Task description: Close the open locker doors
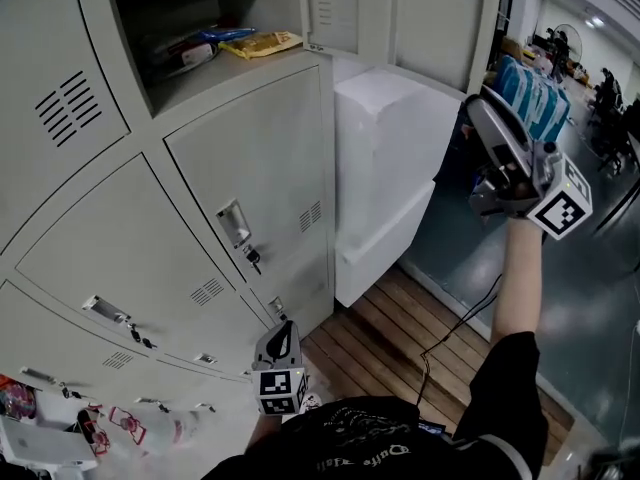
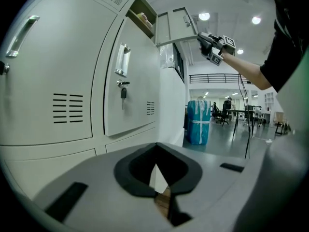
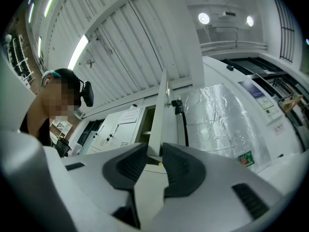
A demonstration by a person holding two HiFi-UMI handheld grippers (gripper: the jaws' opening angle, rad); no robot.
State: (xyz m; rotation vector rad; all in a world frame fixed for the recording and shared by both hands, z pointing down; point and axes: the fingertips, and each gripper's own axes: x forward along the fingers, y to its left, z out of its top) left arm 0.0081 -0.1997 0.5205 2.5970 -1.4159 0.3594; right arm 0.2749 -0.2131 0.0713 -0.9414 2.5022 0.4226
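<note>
The right hand-held gripper (image 3: 154, 154) pinches the thin, flat edge of the grey metal locker door (image 3: 161, 108) between ribbed black pads, while the left hand-held gripper (image 2: 161, 178) is closed and empty.

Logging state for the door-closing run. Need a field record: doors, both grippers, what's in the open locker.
open door: one, the top locker's door, swung out
open compartment: snack packets on its shelf
lower doors: closed; key in one lock
right gripper: raised, jaws clamped on the free edge of the top locker's door
left gripper: held low, jaws together, nothing between them
task status: door not yet closed
</note>
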